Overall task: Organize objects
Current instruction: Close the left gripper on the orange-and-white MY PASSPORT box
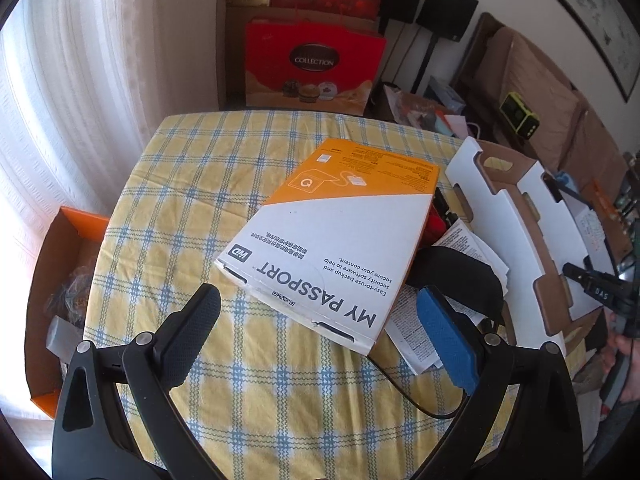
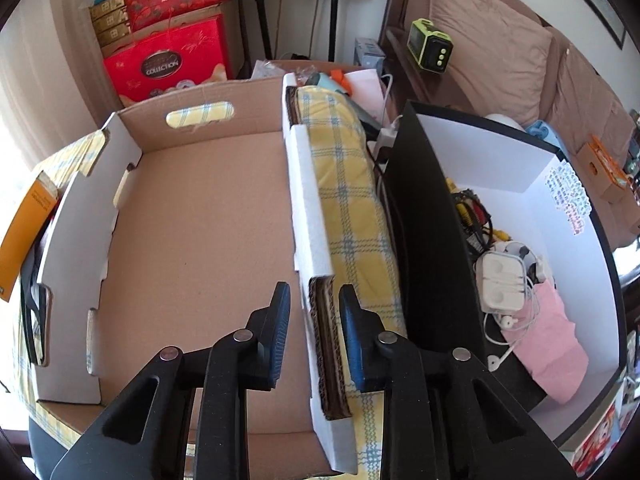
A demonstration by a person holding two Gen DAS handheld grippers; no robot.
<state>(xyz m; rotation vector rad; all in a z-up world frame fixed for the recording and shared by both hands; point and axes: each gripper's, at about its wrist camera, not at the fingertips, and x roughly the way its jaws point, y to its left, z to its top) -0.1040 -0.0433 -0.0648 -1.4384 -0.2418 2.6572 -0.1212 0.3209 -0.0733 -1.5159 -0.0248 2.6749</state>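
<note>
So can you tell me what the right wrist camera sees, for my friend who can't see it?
The right tool straddles the near wall of a big cardboard tray with nothing in it, one finger on each side, on a yellow checked tablecloth. To the right, a black box holds cables, white earphones and a pink pouch.

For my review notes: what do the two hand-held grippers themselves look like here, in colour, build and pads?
Both are matte black plastic linkages with round silver pivot pins. The left hand-held gripper has one dark textured pad and one blue pad. The right hand-held gripper has dark blue textured pads. No cables or sleeves show on them.
</note>
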